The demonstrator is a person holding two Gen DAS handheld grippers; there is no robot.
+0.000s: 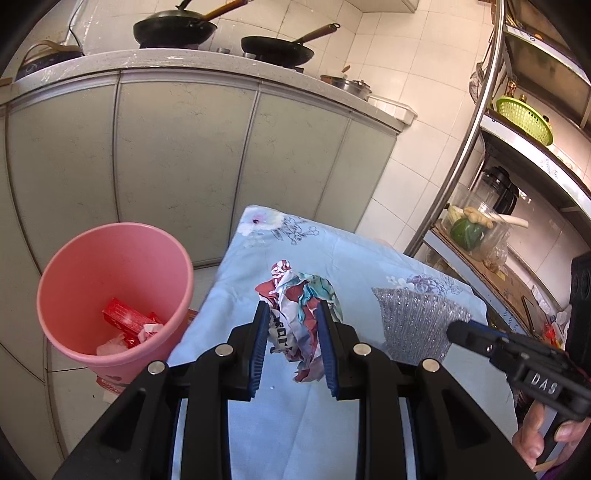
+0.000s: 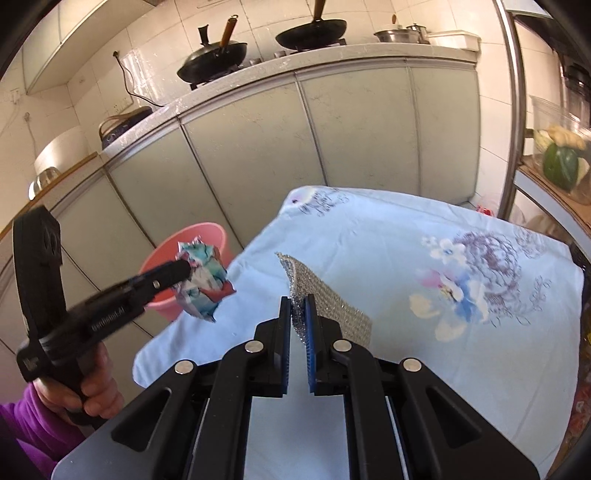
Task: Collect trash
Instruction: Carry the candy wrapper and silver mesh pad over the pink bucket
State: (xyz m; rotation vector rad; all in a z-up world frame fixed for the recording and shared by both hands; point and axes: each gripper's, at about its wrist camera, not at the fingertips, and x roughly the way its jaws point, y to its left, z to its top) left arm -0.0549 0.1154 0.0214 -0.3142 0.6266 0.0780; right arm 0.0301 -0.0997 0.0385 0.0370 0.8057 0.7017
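Cabinet run: pale grey-green cabinet doors (image 1: 177, 158) span the upper half of both views under a speckled stone countertop (image 1: 207, 61).
Table: a table draped in a light blue floral cloth (image 1: 295, 424) fills the lower centre and right of both views.
Shelf rack: a steel-framed shelf rack (image 1: 476, 122) curves down the right edge of the left wrist view, carrying a lime green plastic basket (image 1: 524, 118) and a dark green squash (image 1: 467, 230).
Bin: a round pink plastic waste bin (image 1: 74, 295) stands at the left of the left wrist view, beside the table's left edge; red cardboard packaging (image 1: 123, 317) and white scraps lie in its bottom.
Woks: two black long-handled woks (image 1: 173, 29) sit on the stove at the top of the frame.
Silver pad: a silver metallic mesh scouring cloth (image 2: 332, 299) lies on the blue cloth at centre, its near corner raised.
Paper wad: a crumpled ball of red, white and teal printed paper (image 1: 299, 317) is lifted off the table; in the right wrist view it hangs in front of the bin, though whether it is directly over the opening cannot be told.
Left gripper (image 1: 293, 332): clenched on the paper wad, blue pads pressing both sides.
Right gripper (image 2: 297, 328): jaws nearly together, pinching the raised corner of the silver pad.
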